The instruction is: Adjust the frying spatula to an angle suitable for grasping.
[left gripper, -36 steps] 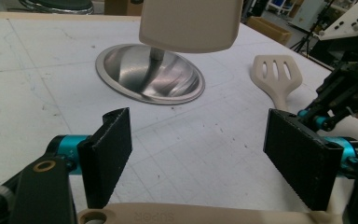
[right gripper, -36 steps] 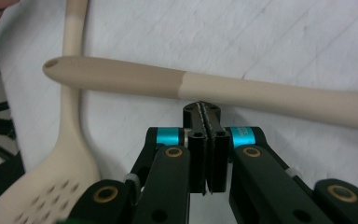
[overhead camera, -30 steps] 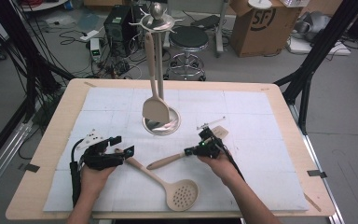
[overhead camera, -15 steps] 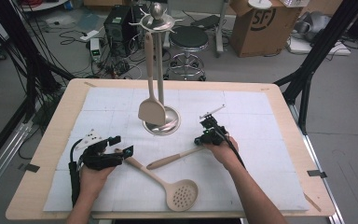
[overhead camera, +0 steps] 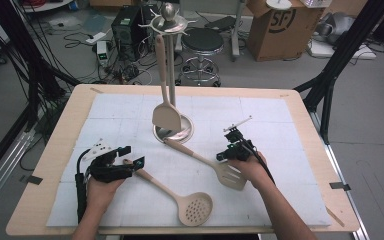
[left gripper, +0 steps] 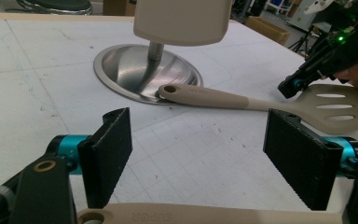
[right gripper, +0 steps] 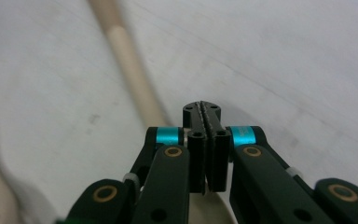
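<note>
A beige slotted turner [overhead camera: 200,159] lies flat, its handle end on the rim of the steel utensil stand's base [overhead camera: 182,134] and its head [left gripper: 335,105] by my right hand. My right gripper [overhead camera: 221,157] points down at the turner's neck. Its pads [right gripper: 202,112] stand all but together, having just eased a hair apart, and nothing shows between them. A beige skimmer [overhead camera: 196,207] lies nearer the front edge. The end of its handle [left gripper: 191,214] sits between the wide-open jaws of my left gripper [overhead camera: 132,156], untouched. A solid spatula [overhead camera: 166,117] hangs on the stand.
A white mat [overhead camera: 280,130] covers most of the wooden table [overhead camera: 50,165]. The stand's tall pole [overhead camera: 171,65] rises at the centre back. Beyond the table are a stool [overhead camera: 203,42], a cardboard box [overhead camera: 275,27] and cables on the floor.
The slotted turner has swung round: its handle end moved away from the person onto the stand's base and its head came toward the front edge. My right hand shifted slightly; my left stayed put.
</note>
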{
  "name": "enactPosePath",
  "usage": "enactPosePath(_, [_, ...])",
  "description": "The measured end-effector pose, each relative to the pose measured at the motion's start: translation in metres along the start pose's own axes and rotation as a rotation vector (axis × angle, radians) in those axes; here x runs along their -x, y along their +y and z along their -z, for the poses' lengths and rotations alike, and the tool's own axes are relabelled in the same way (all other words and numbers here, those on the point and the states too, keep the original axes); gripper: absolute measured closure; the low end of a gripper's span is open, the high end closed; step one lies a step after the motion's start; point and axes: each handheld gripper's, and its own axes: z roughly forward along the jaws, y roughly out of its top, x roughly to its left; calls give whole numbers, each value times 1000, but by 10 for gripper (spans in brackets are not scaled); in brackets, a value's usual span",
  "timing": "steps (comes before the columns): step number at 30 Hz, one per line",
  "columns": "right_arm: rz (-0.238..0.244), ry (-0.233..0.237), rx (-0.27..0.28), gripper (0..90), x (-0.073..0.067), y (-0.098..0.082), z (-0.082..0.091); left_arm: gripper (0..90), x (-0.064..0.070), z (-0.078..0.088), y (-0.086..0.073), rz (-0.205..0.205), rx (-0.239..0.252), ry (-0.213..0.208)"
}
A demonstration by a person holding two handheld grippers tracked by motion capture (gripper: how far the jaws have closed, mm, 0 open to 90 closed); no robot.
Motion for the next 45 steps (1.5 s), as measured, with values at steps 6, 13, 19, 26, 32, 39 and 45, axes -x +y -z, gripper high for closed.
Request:
enactPosePath(6, [9,-6,22,728,-3,1,1,243,0,0,0,0,-1,1])
enactPosePath(13, [58,77,64,636,-13,5,0,243,-1,-1,0,1,-1,-2])
enactPosePath(19, [94,104,32,597,-21,10,-14,243,0,-2,0,7,8,-3])
enactPosePath(26, [127,102,17,596,-30,18,-20,243,-2,-2,1,3,7,-1])
enactPosePath(32, [129,99,16,597,-31,19,-22,243,-2,-2,1,6,10,-2])
enactPosePath(39, [129,90,3,594,-29,19,-24,243,-2,-2,1,4,8,-4])
enactPosePath(45, [198,7,-31,611,-39,18,-34,243,-3,-2,1,6,10,-1])
